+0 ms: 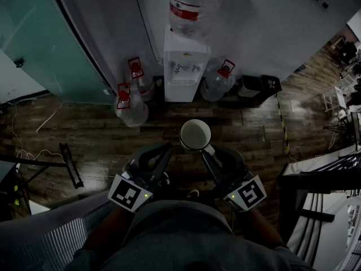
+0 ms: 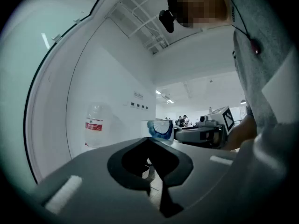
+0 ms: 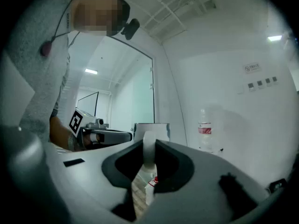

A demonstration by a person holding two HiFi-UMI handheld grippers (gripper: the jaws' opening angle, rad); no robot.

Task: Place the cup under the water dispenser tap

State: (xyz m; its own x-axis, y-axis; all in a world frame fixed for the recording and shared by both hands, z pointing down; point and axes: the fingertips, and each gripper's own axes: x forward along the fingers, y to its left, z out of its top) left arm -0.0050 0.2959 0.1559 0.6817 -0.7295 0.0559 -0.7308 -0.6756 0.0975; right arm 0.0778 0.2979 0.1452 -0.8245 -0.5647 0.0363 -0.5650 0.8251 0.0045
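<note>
Dark wood-plank floor [image 1: 84, 123] under you, white wall beyond. Nearest, your left gripper [image 1: 162, 150] is pressed together on nothing. Your right gripper [image 1: 206, 150] pinches the handle of the round white ceramic cup [image 1: 196, 134]. The cup sits upright just past the jaw tips, mouth up, off the floor. Straight ahead and well apart stands the white water dispenser [image 1: 185, 72] with a clear bottle [image 1: 189, 4] on top, its taps [image 1: 186, 68] facing you. The right hand is nearer, and I judge the cup must go straight forward and down.
</note>
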